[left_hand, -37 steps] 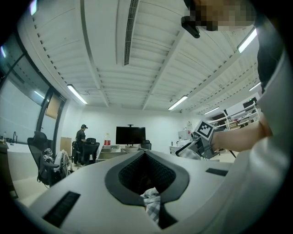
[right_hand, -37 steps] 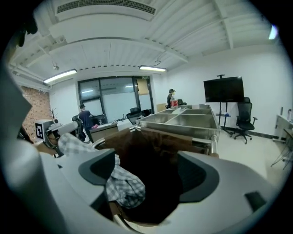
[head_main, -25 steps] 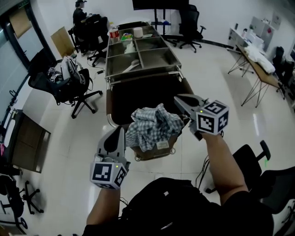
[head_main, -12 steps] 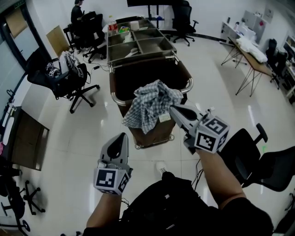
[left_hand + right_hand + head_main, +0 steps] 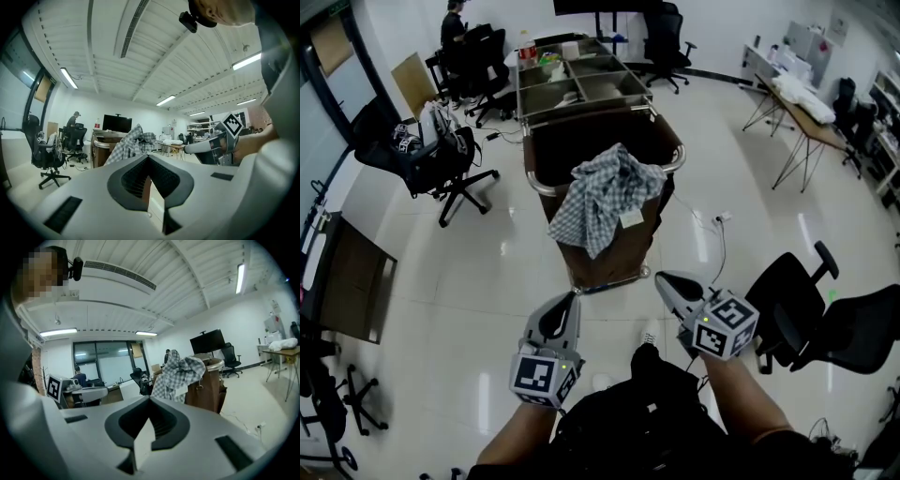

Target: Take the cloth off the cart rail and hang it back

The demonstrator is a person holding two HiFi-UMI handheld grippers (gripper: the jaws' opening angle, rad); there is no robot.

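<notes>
Both left tool (image 5: 570, 298) and right tool (image 5: 662, 278) are pressed together and empty; the blue-checked cloth (image 5: 605, 192) drapes over the near rail of the brown cart (image 5: 623, 246). Any tidying should pinch a top fold, lifting straight.

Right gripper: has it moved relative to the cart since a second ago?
Yes. The right gripper has drawn back toward the person: it was beside the cloth on the cart, and is now short of the cart's near end, over floor.
</notes>
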